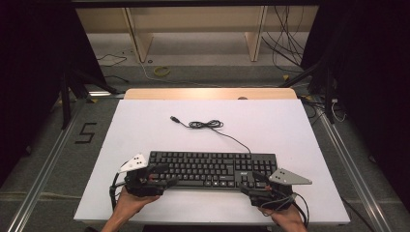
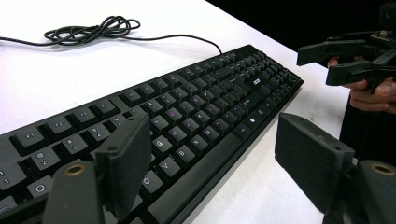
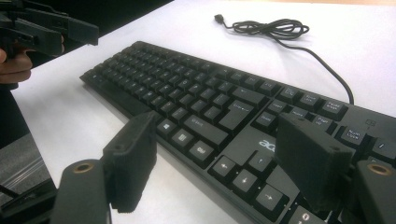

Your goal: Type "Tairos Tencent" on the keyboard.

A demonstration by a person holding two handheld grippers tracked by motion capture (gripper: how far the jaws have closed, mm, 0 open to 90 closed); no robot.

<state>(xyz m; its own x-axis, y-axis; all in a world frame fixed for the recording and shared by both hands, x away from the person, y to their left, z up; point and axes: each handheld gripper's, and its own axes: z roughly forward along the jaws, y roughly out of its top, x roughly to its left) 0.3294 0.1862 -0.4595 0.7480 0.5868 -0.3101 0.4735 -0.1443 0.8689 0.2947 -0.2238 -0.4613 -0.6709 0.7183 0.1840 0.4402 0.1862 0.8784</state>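
My left gripper (image 1: 162, 176) has its two black jaws wide apart, with nothing between them. It sits at the left end of the long black plastic keyboard (image 1: 212, 169). One jaw hangs over the keys there and the other hangs over the table in front of the keyboard's near edge. My right gripper (image 1: 256, 183) is the same at the right end: jaws wide apart, holding nothing, one over the arrow keys and one off the near edge.

The keyboard lies flat on the white table top (image 1: 145, 125), close to me, with its long side running left to right. Its thin black cable (image 1: 208, 124) goes out from the back and lies in a loose bundle farther away, with the plug at the end.

I think the keyboard is light and stiff, so it will not bend much if I lift it by both ends. The plastic looks smooth and may slip. The keys move when pushed, so I should not squeeze on them. I would pinch the hard edge at each end. The cable is soft and will drag behind, so I should go slowly.
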